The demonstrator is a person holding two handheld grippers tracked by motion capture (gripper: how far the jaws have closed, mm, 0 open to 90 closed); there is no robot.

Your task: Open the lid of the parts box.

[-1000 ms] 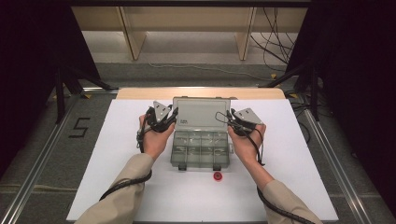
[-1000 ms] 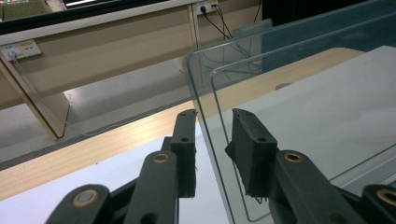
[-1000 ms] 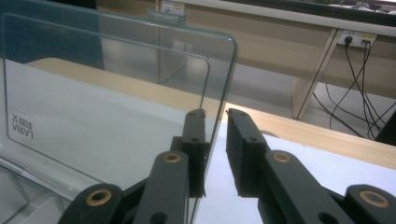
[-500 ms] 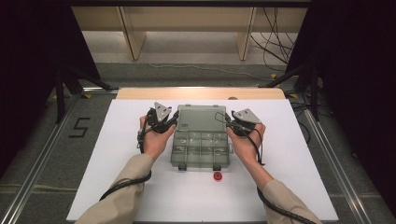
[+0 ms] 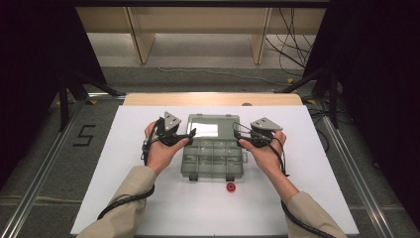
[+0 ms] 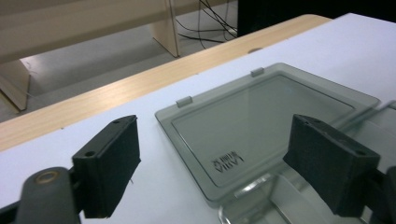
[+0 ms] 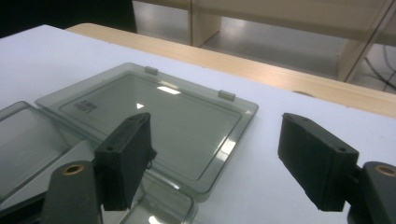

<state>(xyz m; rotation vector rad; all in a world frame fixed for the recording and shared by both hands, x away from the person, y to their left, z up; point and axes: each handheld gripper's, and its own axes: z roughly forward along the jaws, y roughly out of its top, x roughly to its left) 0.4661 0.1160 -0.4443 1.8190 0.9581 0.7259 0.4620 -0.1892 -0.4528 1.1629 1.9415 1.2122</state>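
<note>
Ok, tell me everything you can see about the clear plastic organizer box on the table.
The organizer box is smoky, see-through grey plastic and sits open on the white table. Its lid is folded flat onto the table behind the tray, with two small latch tabs on its far edge and faint embossed lettering. The tray is split into small compartments, with two dark clasps on its near edge. The left hand-held gripper and right hand-held gripper flank it with jaws open, gripping nothing.
</note>
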